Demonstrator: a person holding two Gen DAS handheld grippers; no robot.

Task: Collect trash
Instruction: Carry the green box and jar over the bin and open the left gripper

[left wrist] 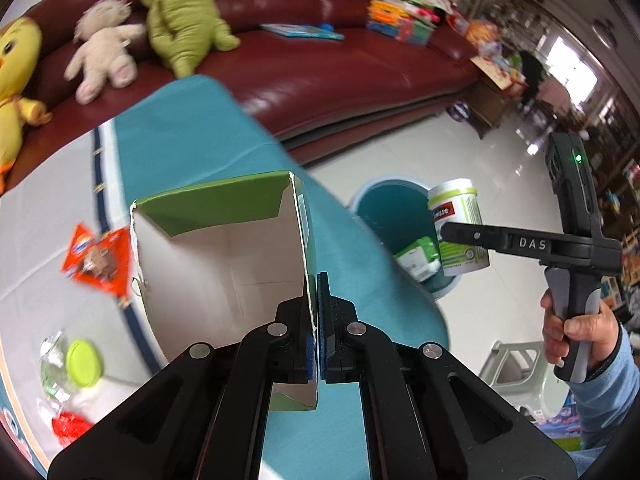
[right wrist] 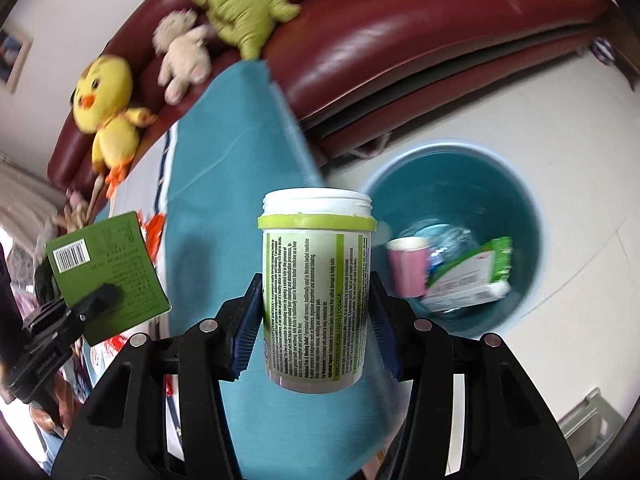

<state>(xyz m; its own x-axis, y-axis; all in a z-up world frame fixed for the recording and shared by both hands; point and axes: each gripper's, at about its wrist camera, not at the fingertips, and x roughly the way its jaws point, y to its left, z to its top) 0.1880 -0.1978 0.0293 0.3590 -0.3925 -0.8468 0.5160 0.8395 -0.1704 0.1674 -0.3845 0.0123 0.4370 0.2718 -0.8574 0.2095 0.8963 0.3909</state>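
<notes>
Two grippers: each is held up and clamps one piece of trash, over a table edge and a white floor.
Left gripper [left wrist: 318, 336]: jaws pinched tight on one wall of an open green box [left wrist: 224, 264], which is lifted above the table.
Box: white inside, nothing visible in it, mouth turned toward the camera; the right wrist view shows a barcode on its green outside [right wrist: 106, 276].
Right gripper [right wrist: 316, 320]: blue pads [right wrist: 244, 332] press both sides of a white jar [right wrist: 316, 292], held upright and off the table.
Jar: green band under a threaded neck, no lid on it, label with small print.
Bin [right wrist: 528, 216]: round, teal inside, standing on the floor beside the table, to the right of the jar in the right wrist view.
Bin contents: a pink cup [right wrist: 408, 264], a green and white packet [right wrist: 472, 276], and clear plastic, too blurred to name.
Table [left wrist: 192, 136]: teal cloth at the edge.
Still on the table: an orange wrapper [left wrist: 100, 260], a crushed bottle with a lime cap [left wrist: 84, 364].
Sofa [left wrist: 320, 68]: dark red, behind the table, with plush toys [left wrist: 184, 20] on it.
</notes>
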